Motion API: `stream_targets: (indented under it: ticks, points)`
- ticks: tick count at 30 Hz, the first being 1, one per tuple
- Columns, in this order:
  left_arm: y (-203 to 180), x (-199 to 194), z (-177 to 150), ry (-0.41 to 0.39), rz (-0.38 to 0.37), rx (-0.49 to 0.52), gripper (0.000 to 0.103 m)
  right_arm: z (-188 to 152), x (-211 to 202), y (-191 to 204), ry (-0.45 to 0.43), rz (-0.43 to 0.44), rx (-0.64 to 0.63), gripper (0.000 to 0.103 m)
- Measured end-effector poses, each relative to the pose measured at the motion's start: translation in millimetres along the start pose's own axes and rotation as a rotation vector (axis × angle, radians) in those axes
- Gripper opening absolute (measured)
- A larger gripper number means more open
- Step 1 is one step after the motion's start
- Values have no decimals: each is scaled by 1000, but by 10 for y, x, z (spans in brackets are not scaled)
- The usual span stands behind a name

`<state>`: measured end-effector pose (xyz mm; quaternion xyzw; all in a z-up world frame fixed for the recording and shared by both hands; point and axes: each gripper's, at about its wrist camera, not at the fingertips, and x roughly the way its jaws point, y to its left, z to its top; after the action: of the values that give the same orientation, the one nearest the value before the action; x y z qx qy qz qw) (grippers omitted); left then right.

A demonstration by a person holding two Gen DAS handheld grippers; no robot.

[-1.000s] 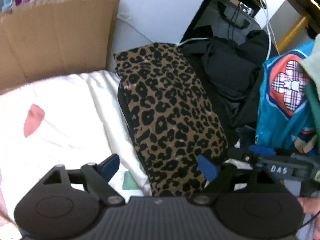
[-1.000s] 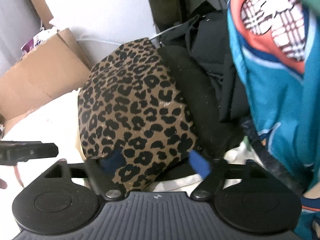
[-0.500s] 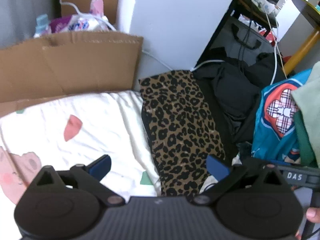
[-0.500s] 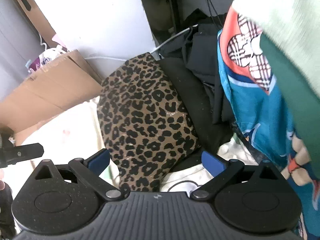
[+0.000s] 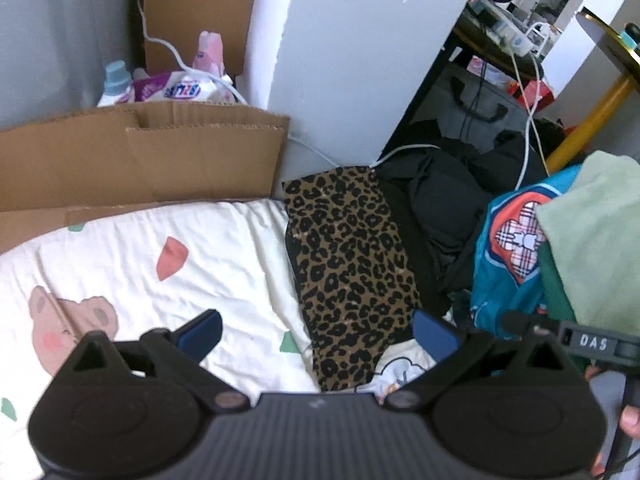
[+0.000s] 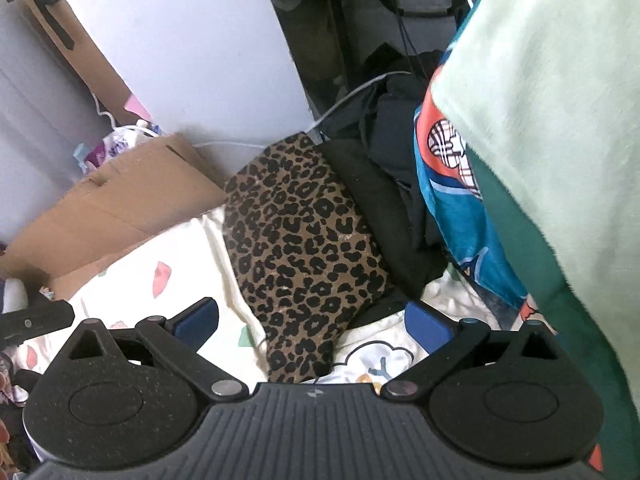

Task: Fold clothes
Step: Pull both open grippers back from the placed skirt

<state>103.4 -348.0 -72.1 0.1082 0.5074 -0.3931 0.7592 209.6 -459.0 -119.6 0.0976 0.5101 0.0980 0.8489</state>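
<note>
A folded leopard-print garment [image 5: 352, 264] [image 6: 304, 248] lies on a white printed bedsheet [image 5: 160, 264] [image 6: 188, 256], partly over a black garment [image 5: 436, 216] [image 6: 376, 200]. My left gripper [image 5: 316, 332] hangs well above the sheet, open and empty, with the leopard piece below its right blue fingertip [image 5: 434, 338]. My right gripper [image 6: 312, 322] is also open and empty, high above the near end of the leopard piece. A pile with a teal printed top [image 5: 508, 256] [image 6: 452, 200] and a pale green cloth [image 5: 592, 240] [image 6: 552, 100] stands at the right.
Flattened cardboard [image 5: 140, 156] [image 6: 120, 204] leans at the sheet's far edge by a white wall [image 5: 352, 48]. Bottles and packets [image 5: 176, 84] sit behind it. White cables [image 5: 528, 128] run to a dark desk at the back right. A hand [image 5: 628, 424] holds the other gripper at the right edge.
Both grippers have risen away from the leopard garment, so it looks smaller and more of the sheet and cardboard shows. Both pairs of jaws have spread a little wider.
</note>
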Motion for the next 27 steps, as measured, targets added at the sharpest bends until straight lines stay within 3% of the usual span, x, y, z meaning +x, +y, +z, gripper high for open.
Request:
stream_targets:
  ticks: [4,15,27]
  points:
    - [42,-311,31,-4,18,-10,103,56,-232,105,11,-10,-20,102]
    - [207,-1223,34,-49,153,-47,103,191,-771,492,25,15,-77,102]
    - [419,-1835,-70,-81,139,-107,103,112,-1307,954,10,17,-143,102]
